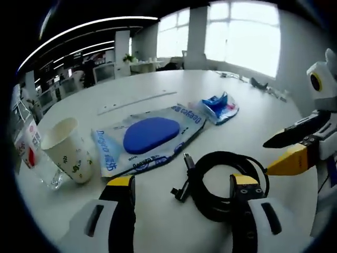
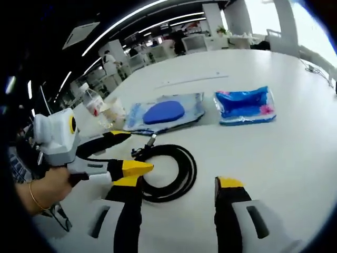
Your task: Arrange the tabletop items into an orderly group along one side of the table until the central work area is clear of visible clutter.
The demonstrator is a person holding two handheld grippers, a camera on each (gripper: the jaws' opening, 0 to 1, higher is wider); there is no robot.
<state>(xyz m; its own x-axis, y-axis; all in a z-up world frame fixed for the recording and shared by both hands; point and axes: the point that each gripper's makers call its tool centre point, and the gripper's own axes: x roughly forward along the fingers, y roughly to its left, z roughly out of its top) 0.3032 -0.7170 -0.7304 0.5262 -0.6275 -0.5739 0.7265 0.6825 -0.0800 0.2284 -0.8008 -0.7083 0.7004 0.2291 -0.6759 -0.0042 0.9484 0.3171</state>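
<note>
While coiled, cable (image 1: 224, 182) plug end (image 1: 188, 159) twd pouch (image 1: 147, 138).

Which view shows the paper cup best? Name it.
The left gripper view: the paper cup stands close and whole, beside a bottle. In the right gripper view it is small and far off.

Setting: open-plan office.
Lighting: long linear ceiling lights (image 1: 89, 29) curve across a dark ceiling.
Windows: large bright windows (image 1: 242, 37) line the far wall.
Furniture: a broad white table (image 1: 158, 84); beyond it, rows of what appear to be desks and chairs (image 2: 152, 52), blurred by distance.
Occupants: a person (image 2: 109, 60) stands among the distant workstations.
Greenery: a potted plant (image 1: 128, 57) near a column.
</note>
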